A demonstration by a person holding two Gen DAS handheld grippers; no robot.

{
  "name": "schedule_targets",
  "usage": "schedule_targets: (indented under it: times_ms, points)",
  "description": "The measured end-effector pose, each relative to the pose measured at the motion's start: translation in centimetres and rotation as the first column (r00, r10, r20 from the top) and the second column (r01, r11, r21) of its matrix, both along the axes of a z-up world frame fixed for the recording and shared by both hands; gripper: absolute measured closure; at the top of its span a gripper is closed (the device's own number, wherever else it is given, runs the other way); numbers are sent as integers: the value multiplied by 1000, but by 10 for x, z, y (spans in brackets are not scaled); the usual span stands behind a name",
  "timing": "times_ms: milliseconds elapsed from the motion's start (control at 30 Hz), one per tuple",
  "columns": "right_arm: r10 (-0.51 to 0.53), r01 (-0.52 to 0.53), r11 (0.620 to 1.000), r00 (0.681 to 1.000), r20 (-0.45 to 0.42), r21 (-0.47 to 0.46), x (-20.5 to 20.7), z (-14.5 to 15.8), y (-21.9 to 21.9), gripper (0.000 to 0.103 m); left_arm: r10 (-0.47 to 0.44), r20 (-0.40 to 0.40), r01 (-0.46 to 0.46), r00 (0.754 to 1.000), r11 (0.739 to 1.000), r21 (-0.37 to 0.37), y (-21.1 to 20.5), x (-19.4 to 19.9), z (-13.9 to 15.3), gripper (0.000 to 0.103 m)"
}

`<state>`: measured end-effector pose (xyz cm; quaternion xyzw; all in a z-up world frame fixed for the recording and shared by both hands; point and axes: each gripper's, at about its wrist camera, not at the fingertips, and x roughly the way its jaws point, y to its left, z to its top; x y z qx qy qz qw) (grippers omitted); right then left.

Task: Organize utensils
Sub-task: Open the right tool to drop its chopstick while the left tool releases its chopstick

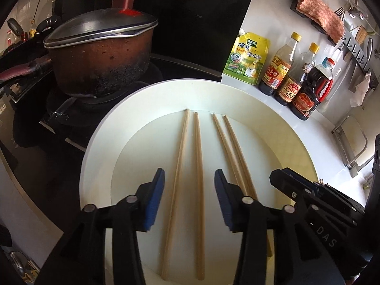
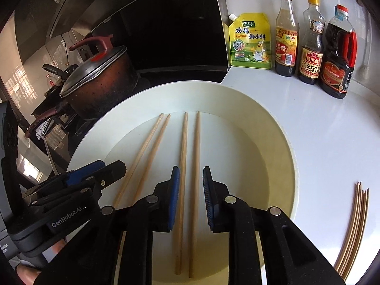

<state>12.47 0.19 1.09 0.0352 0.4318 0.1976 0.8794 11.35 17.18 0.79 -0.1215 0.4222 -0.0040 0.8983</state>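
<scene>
A wide white plate (image 1: 99,154) (image 2: 90,147) lies on the counter with two pairs of wooden chopsticks on it. My left gripper (image 1: 189,190) is open and straddles the left pair (image 1: 198,166); its blue pads stand clear of both sticks. The right pair (image 1: 232,147) runs under the left gripper's right finger. My right gripper (image 2: 191,190) is narrowly open around that right pair (image 2: 182,154), and the sticks lie loose between its pads. Each gripper shows at the edge of the other view: the right gripper (image 1: 279,177) and the left gripper (image 2: 116,167).
A brown pot with a metal lid (image 1: 99,54) (image 2: 99,80) sits on the stove at the left. A yellow seasoning pouch (image 2: 249,40) and three sauce bottles (image 2: 311,47) line the back wall. Several loose chopsticks (image 2: 356,225) lie on the white counter to the right.
</scene>
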Motion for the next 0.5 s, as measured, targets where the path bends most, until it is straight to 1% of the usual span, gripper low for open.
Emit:
schedule_targets:
  times_ms: [100,167,333,433,500]
  points:
    - [-9,9,1000,1000,11,15,-8,4,-7,84,5,13,-5,1000,1000,8,0,-9,4,56]
    - [-13,13,1000,1000,24,12,-13,7,-11,84,8,17,-8,1000,1000,8,-2,-15,5,53]
    - [-30,30,999,998,53,11,-28,11,-21,81,12,21,-13,1000,1000,25,-8,-29,8,53]
    - [-55,53,998,996,71,34,-40,12,-31,81,21,21,-22,1000,999,39,-15,-38,6,51]
    - [-71,68,997,993,94,33,-49,14,-36,81,24,24,-25,999,999,34,-19,-44,6,51]
